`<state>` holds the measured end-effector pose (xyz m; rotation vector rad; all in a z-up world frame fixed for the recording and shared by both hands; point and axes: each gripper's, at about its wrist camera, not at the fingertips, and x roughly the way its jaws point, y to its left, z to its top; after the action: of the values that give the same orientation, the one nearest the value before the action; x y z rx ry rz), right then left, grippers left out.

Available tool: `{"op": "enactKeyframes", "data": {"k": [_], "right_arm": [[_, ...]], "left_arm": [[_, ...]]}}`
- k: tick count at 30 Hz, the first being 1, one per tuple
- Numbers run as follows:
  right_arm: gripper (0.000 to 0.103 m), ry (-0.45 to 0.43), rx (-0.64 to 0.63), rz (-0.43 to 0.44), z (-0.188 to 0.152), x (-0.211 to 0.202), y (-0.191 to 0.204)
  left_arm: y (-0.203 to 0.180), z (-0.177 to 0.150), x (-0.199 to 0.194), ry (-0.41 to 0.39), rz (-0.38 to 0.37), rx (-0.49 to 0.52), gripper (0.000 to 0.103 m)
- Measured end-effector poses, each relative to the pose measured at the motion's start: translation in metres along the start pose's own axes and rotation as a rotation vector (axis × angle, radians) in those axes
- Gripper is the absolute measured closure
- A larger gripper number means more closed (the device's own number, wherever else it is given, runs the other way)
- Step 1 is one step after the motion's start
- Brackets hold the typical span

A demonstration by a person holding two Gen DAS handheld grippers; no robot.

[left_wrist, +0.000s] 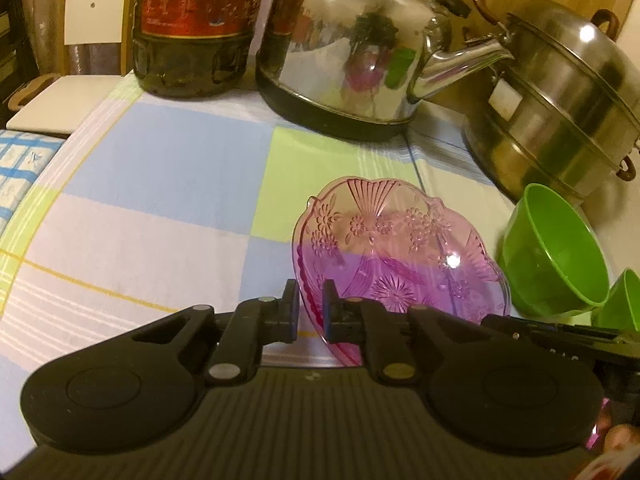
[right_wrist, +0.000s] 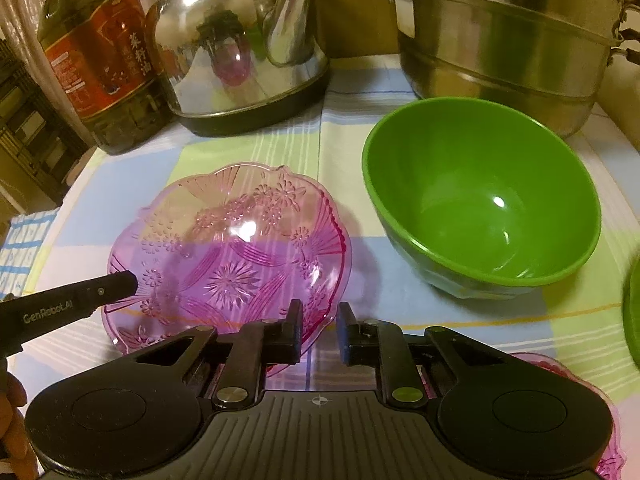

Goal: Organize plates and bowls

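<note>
My left gripper has its two fingers drawn close together on the near rim of the pink glass dish; the rim passes through the narrow slot between the pads, so I read it as clamped on that edge. In the right wrist view the same tool shows as a black finger coming in from the left and meeting the dish's left rim.

My right gripper sits at the near right edge of that dish. Its fingers are nearly together with a slim gap left between them. The left finger overlaps the rim, but through the gap I see only tablecloth, so I cannot tell whether the pads actually pinch the glass.

The dish itself is transparent, scalloped, with pressed flower and fan patterns, and it rests on the checked cloth straight ahead of both tools. Just right of it, ahead of the right gripper, a green bowl stands upright and apart from the dish. A second green rim cuts in at the far right, and another pink glass edge peeks from under the right gripper's body.

Farther out stand a steel kettle, an oil bottle to its left, and a stacked steel steamer pot to its right.
</note>
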<state>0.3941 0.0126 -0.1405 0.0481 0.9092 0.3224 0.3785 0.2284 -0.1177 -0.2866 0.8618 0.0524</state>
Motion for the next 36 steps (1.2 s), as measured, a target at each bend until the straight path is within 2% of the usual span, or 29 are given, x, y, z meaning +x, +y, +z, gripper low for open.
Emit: {"op": "enactKeyframes", "data": {"k": [9,23,28,36], "right_arm": [[0.086,-0.043,-0.011,-0.005,0.002,-0.016,0.001],[0.087,-0.130,-0.035,0.020,-0.010,-0.071,0.007],[0.087,-0.169,-0.032,0.024,-0.022,-0.098,0.008],[0.087,-0.207,-0.031,0.033,-0.064,-0.144,0.003]], "left_arm": [[-0.006,0.001,-0.015,-0.026,0.002,0.014,0.093],[-0.015,-0.005,-0.068,-0.092,-0.005,0.002,0.093],[-0.019,-0.020,-0.096,-0.119,-0.023,-0.002,0.093],[-0.037,-0.061,-0.148,-0.173,-0.049,0.030,0.093]]}}
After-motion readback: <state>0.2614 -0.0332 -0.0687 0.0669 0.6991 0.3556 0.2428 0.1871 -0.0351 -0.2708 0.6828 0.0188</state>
